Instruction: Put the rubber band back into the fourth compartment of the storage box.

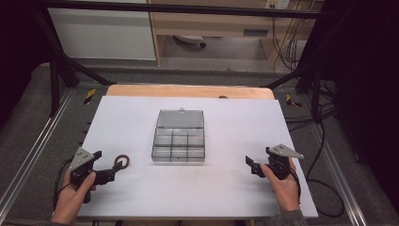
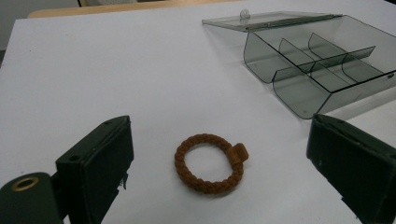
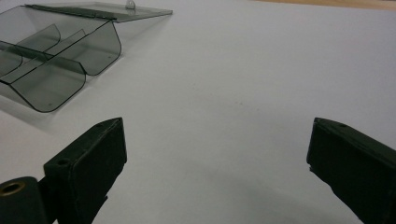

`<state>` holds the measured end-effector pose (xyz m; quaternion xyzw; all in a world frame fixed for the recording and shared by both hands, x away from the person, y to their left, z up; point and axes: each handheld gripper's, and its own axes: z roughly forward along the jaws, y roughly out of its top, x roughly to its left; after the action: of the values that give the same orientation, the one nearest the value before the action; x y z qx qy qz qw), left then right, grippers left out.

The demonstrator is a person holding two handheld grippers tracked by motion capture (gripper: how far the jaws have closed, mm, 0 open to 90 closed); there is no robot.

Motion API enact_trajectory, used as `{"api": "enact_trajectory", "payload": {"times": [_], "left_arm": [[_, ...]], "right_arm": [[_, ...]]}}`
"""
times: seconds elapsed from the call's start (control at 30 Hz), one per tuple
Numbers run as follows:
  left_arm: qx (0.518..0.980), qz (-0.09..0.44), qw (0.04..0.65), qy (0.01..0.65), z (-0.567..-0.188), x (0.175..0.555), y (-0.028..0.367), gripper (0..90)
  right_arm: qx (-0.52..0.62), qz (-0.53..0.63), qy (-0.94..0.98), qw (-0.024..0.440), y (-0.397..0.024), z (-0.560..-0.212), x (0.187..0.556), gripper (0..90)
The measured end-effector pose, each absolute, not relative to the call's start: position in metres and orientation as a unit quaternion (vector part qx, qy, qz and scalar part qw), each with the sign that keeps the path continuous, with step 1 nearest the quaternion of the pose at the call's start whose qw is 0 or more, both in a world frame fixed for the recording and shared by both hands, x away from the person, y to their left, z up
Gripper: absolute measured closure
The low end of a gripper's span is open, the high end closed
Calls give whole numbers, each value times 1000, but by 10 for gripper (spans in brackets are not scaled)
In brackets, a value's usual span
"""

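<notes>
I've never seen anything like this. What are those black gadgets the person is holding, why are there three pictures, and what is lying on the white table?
There is no robot here: a person holds a hand-operated gripper in each hand, the left gripper and the right gripper. Each has two black fingers that pinch like tongs.

The wide picture comes from a fixed camera above, looking down on the table. The other two come from small cameras riding on the grippers, looking out between their own fingers.

On the white surface lie two things: a smoky clear plastic box divided into small compartments, its lid folded open behind it, and a brown braided ring, perhaps a bracelet.

Nothing is held. Both grippers are open; the ring lies on the table between the left gripper's fingers, while the right one faces bare table.
</notes>
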<state>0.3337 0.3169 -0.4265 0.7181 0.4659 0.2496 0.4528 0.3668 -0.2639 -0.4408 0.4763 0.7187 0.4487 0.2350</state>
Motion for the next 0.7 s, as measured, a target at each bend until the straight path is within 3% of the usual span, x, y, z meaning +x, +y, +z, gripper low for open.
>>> {"api": "enact_trajectory", "payload": {"times": [0.7], "left_arm": [[734,244,435,462,-434,358,313,68]], "right_arm": [[477,443,722,235,-260,-442,367,52]]}}
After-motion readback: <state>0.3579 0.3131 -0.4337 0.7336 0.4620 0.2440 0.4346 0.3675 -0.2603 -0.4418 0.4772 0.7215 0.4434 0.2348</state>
